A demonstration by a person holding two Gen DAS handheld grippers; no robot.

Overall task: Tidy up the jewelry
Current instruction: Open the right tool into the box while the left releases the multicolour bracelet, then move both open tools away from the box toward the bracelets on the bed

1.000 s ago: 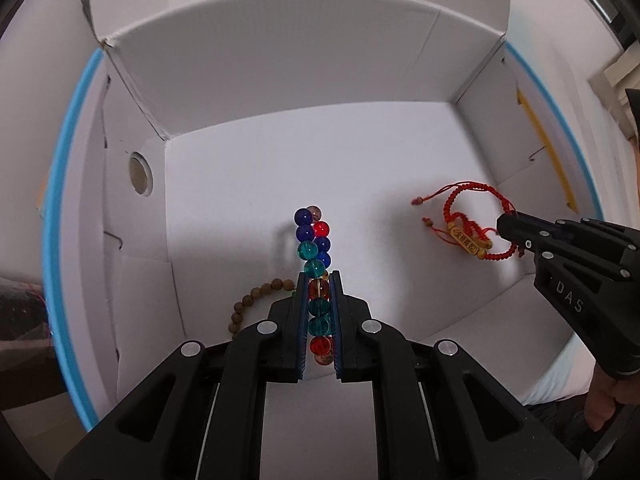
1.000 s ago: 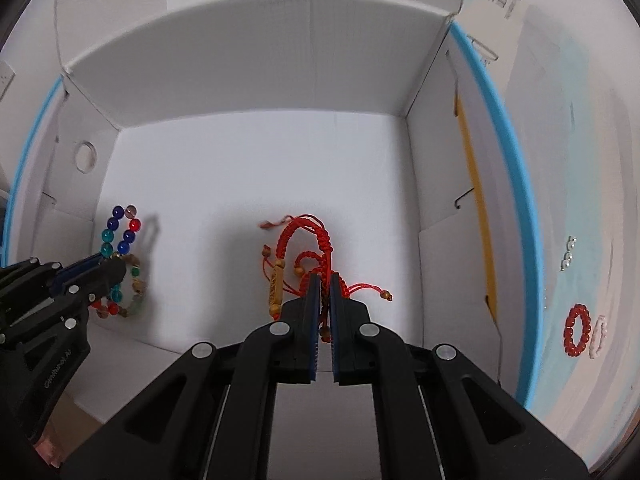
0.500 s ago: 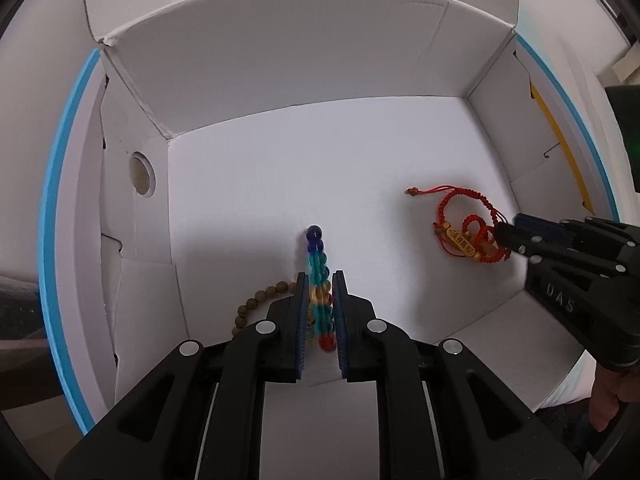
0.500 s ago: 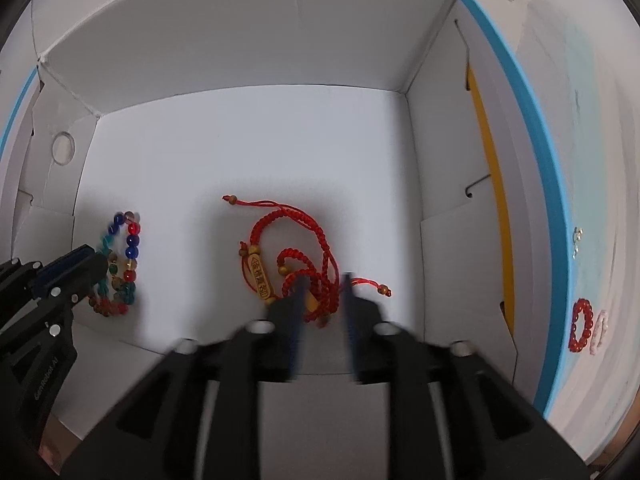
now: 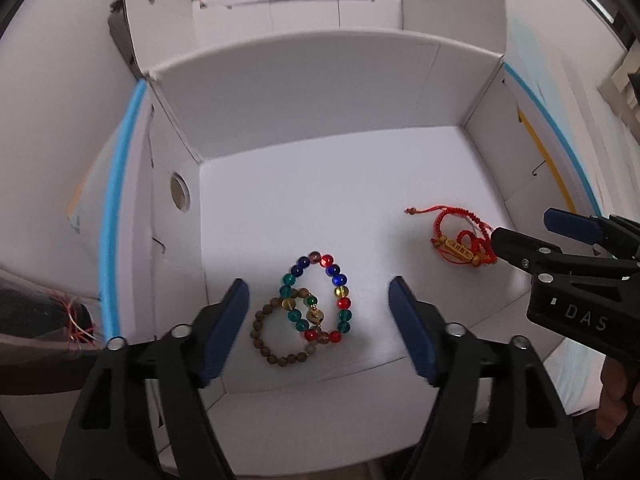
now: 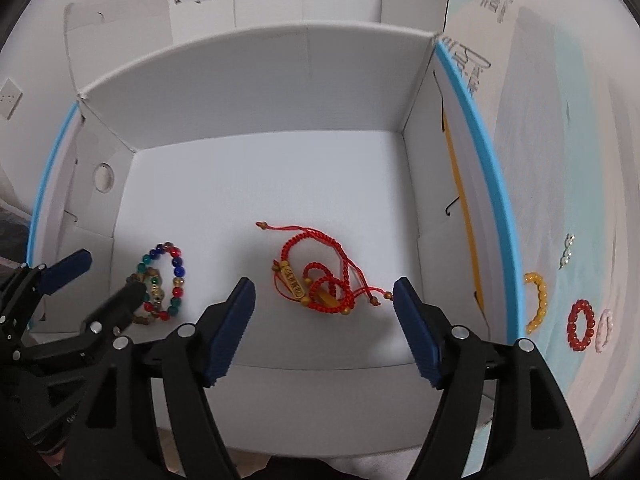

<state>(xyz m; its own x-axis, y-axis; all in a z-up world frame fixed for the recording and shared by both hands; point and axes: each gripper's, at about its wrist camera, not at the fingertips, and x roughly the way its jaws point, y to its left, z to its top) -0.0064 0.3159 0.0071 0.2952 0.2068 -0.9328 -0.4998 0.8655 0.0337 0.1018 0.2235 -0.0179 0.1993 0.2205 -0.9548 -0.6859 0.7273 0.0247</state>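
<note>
A colourful glass-bead bracelet [image 5: 320,300] lies on the floor of the white cardboard box [image 5: 320,200], overlapping a brown wooden-bead bracelet [image 5: 276,336]. My left gripper [image 5: 318,320] is open above them and holds nothing. A red braided cord bracelet with gold charms [image 6: 316,280] lies at the box floor's middle right; it also shows in the left wrist view [image 5: 460,240]. My right gripper [image 6: 324,320] is open just above and in front of it, empty. The bead bracelets also show in the right wrist view [image 6: 164,284].
Outside the box's right wall [image 6: 448,184], on a pale mat, lie a yellow bead bracelet [image 6: 538,300], a red bead bracelet [image 6: 580,324], a pink one [image 6: 604,328] and small silver earrings [image 6: 567,252]. Another white box [image 5: 296,4] stands behind.
Both grippers opened and pulled back up. The left let go of the colourful bead bracelet onto the brown one; the right let go of the red cord bracelet onto the box floor.
</note>
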